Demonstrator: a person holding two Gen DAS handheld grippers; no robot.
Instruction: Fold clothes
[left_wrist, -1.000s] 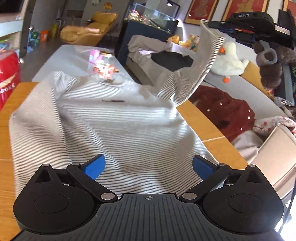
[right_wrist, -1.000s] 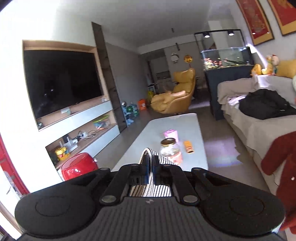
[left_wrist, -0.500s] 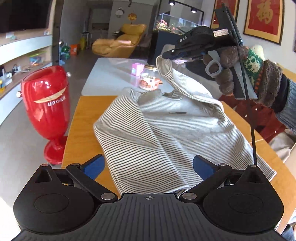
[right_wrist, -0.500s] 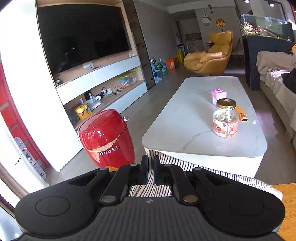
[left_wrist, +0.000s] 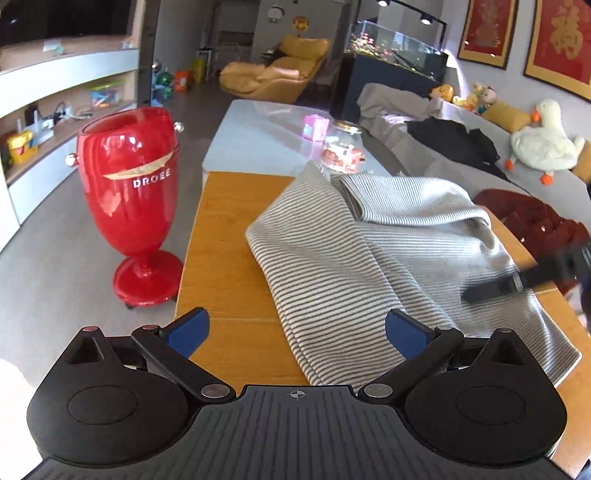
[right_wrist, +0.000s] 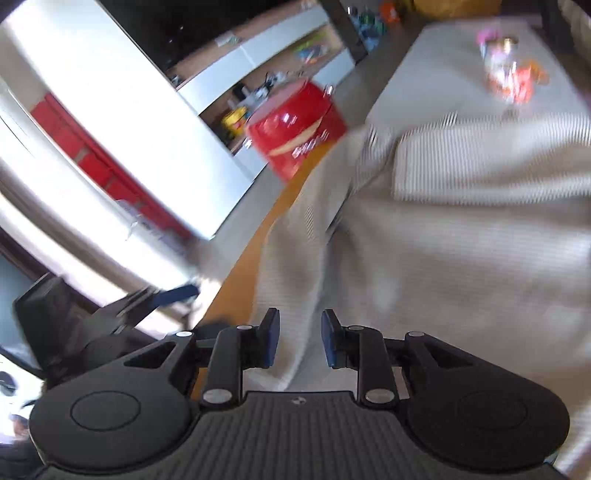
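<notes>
The striped shirt (left_wrist: 373, 266) lay partly folded on the wooden table (left_wrist: 225, 236), one sleeve laid across its top. My left gripper (left_wrist: 295, 330) hovered at its near edge, jaws spread wide and empty. My right gripper (right_wrist: 297, 341) hung above the cloth, jaws narrowly parted, gripping nothing. At ten o'clock stood a red goblet-shaped bin (left_wrist: 135, 199).

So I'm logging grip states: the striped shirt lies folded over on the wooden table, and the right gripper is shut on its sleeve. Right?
Not quite. The striped shirt does lie folded over on the wooden table, but the right gripper is open, not shut on the sleeve: the right wrist view shows a clear gap between its blue pads, with nothing pinched.
</notes>
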